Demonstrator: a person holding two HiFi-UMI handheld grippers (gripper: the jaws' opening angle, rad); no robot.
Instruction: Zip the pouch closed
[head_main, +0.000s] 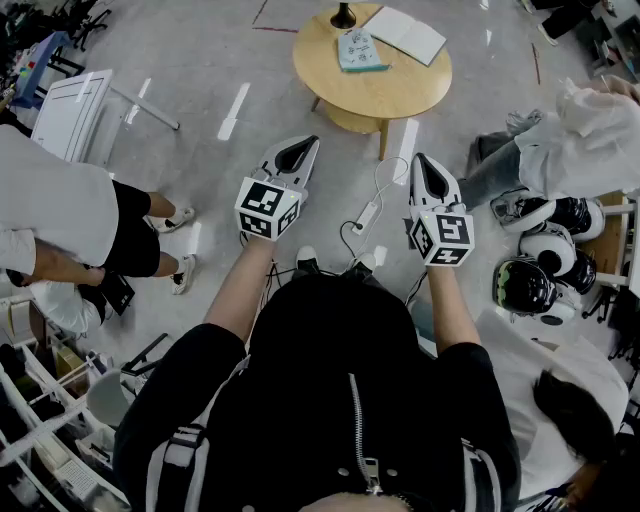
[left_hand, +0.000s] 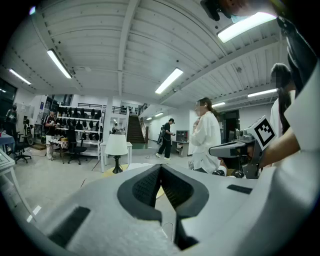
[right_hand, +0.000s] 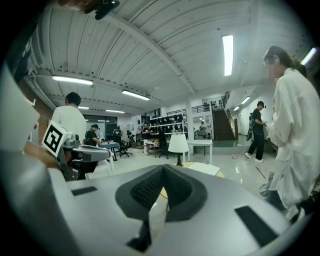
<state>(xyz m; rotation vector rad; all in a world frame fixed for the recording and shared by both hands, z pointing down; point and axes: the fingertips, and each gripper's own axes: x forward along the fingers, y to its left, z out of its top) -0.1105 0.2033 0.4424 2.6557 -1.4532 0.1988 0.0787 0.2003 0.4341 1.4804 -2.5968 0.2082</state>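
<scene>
A teal pouch (head_main: 358, 50) lies on the round wooden table (head_main: 340, 90) ahead of me, beside an open white notebook (head_main: 405, 33) and a lamp base (head_main: 343, 17). Both grippers hang in the air short of the table, well away from the pouch. My left gripper (head_main: 308, 143) is shut with nothing between its jaws, and its own view shows the pads of the left gripper (left_hand: 160, 167) meeting. My right gripper (head_main: 421, 160) is also shut and empty, as the right gripper (right_hand: 163, 169) shows in its own view. The pouch is hidden behind the jaws in both gripper views.
A white-shaded lamp (left_hand: 117, 147) stands on the table. A person in a white top and black shorts (head_main: 60, 220) stands at the left, another in white (head_main: 580, 140) at the right. Helmets (head_main: 545, 260) sit at the right; a cable (head_main: 365, 215) trails on the floor.
</scene>
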